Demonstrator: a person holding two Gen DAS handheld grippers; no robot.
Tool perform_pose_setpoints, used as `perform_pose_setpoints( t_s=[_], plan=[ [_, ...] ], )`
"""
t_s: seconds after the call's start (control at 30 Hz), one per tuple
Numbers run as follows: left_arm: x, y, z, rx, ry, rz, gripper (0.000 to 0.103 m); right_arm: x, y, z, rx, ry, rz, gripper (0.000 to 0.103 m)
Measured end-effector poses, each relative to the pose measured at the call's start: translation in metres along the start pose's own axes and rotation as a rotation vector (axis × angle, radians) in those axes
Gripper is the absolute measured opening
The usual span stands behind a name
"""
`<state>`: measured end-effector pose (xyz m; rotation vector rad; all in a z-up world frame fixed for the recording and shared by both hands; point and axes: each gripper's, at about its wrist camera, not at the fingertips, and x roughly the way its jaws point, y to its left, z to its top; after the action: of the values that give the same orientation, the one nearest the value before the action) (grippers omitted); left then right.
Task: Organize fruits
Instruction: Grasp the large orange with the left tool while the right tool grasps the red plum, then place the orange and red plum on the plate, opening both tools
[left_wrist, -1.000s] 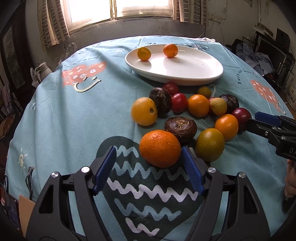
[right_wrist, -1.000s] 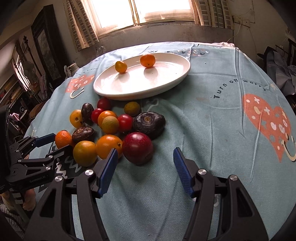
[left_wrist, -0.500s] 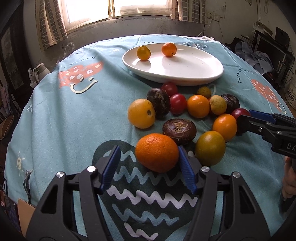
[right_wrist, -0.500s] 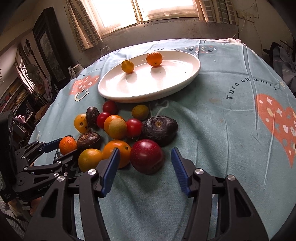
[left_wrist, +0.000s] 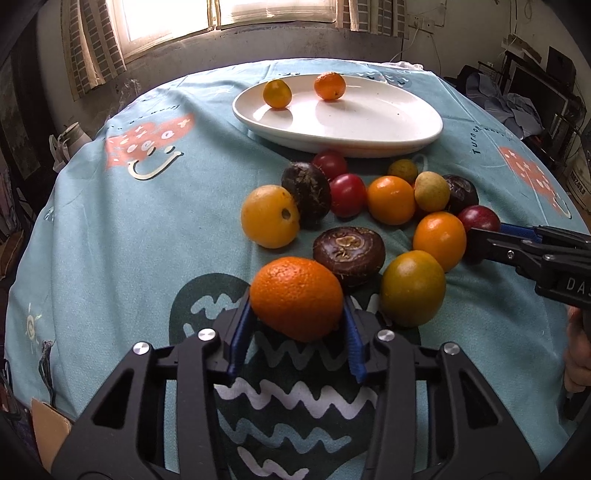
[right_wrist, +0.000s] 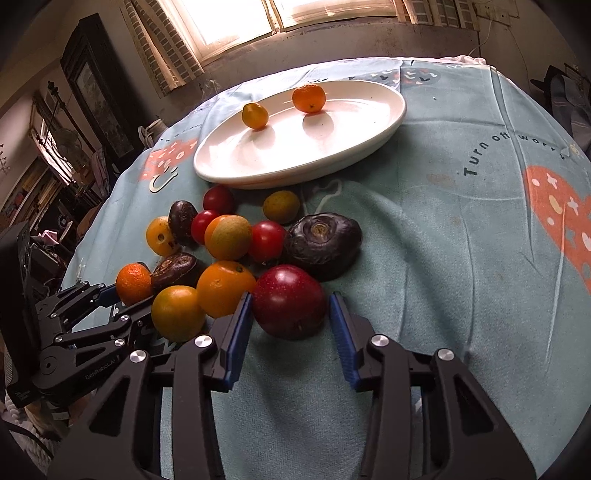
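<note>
Between my left jaws sits a pebbly, matt-skinned orange (left_wrist: 297, 298); between my right jaws, a smooth, glossy red plum (right_wrist: 290, 301). Beyond them I see a glazed white plate (right_wrist: 369, 136) on the desk's woven matt cloth (right_wrist: 443, 258).

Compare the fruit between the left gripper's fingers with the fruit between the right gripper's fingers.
The rough-skinned orange in the left gripper is bright orange and dimpled; the dark red fruit in the right gripper is smooth and glossy. The orange's sides meet both blue pads; the red fruit shows a small gap at the right pad. Both sit on the teal cloth, outside the white plate.
</note>
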<state>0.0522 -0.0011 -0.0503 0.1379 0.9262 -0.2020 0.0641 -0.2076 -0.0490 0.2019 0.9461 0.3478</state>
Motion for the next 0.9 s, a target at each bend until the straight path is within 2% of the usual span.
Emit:
perform_pose_setpoints(
  t_s=[0.13, 0.23, 0.37, 0.43, 0.6, 0.73, 0.9],
  plan=[
    [-0.003, 0.004, -0.001, -0.019, -0.007, -0.004, 0.043, -0.002, 0.006, -0.003, -0.034, -0.008, -0.021, 0.039],
    [-0.012, 0.009, 0.000, -0.043, -0.049, -0.004, 0.043, -0.007, 0.004, -0.002, -0.029, -0.020, -0.014, 0.039],
    [-0.027, 0.015, 0.007, -0.074, -0.108, -0.008, 0.043, -0.032, 0.000, 0.003, -0.018, -0.117, -0.024, 0.039],
    [-0.028, 0.015, 0.022, -0.074, -0.101, -0.029, 0.043, -0.041, -0.001, 0.017, -0.010, -0.142, -0.017, 0.039],
    [-0.019, 0.006, 0.079, -0.054, -0.107, 0.000, 0.043, -0.042, 0.002, 0.074, -0.018, -0.179, -0.056, 0.039],
    [-0.001, -0.002, 0.118, -0.055, -0.113, -0.022, 0.043, -0.013, -0.006, 0.107, 0.022, -0.158, -0.065, 0.039],
    [0.037, -0.002, 0.147, -0.080, -0.074, -0.037, 0.044, 0.030, -0.019, 0.124, 0.051, -0.097, -0.094, 0.040]
  ],
)
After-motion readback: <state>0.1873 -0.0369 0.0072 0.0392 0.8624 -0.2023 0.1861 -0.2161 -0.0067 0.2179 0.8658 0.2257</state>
